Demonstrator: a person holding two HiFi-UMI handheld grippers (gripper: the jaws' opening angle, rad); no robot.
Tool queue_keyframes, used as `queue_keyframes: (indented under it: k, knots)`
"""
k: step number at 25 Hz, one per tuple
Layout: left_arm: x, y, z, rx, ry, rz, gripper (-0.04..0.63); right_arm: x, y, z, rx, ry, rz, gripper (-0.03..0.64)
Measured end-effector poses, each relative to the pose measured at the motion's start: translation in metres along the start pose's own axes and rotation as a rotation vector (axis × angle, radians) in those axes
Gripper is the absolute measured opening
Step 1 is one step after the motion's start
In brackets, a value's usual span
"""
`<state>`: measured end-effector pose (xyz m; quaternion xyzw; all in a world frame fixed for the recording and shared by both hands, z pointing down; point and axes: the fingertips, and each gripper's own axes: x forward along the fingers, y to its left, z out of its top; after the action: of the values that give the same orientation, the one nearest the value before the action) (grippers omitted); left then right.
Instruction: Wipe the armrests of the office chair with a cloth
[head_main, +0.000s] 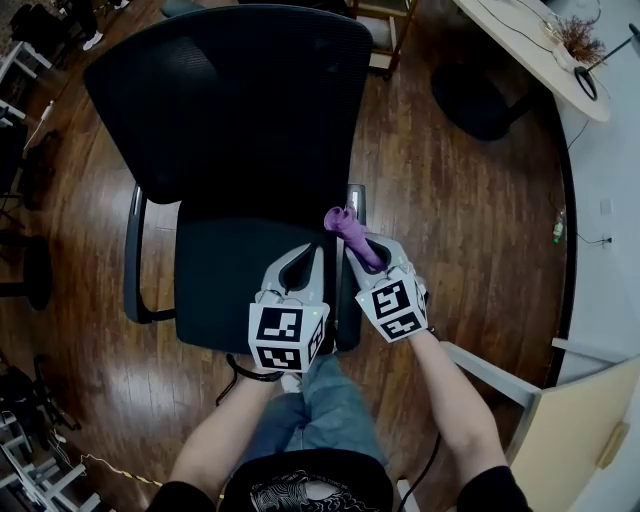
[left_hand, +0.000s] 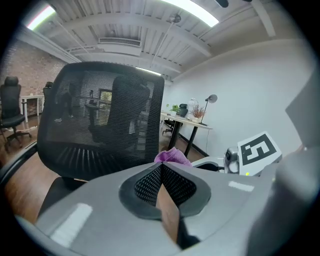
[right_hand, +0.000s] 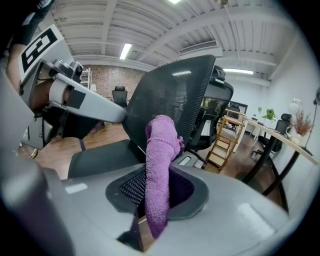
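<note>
My right tongs (head_main: 368, 252) clenched on purple cloth (head_main: 345, 225), its roll poking out over near armrest (head_main: 356, 196) of office chair (head_main: 240, 100). My left tongs (head_main: 310, 250) pinched closed, empty, just beside.

Risk: rolled cloth slips under pressure, or bare jaw scrapes armrest. My left tongs crowd the stroke. Opposite side, far armrest (head_main: 131, 250) waits. Desk (head_main: 520, 45) well apart.

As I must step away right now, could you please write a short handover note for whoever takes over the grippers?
Left gripper: fingers together, empty, close beside the right one.
Right gripper: shut on the purple cloth, whose free end sticks out above the right-hand armrest.
Left-hand armrest: nothing near it.
Done: cloth is in hand.
Left: wipe both armrests; whether the right-hand one is started cannot be told.
</note>
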<state>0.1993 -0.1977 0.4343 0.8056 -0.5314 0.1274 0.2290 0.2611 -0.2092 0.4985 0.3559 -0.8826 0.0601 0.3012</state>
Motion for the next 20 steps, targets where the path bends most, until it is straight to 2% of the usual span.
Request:
queue_keyframes:
  k: [20]
  knots:
    - [-0.108,-0.030,-0.063,0.034,0.009,-0.052,0.003,-0.084,0.110,-0.035,0.040,0.010,-0.061,0.075]
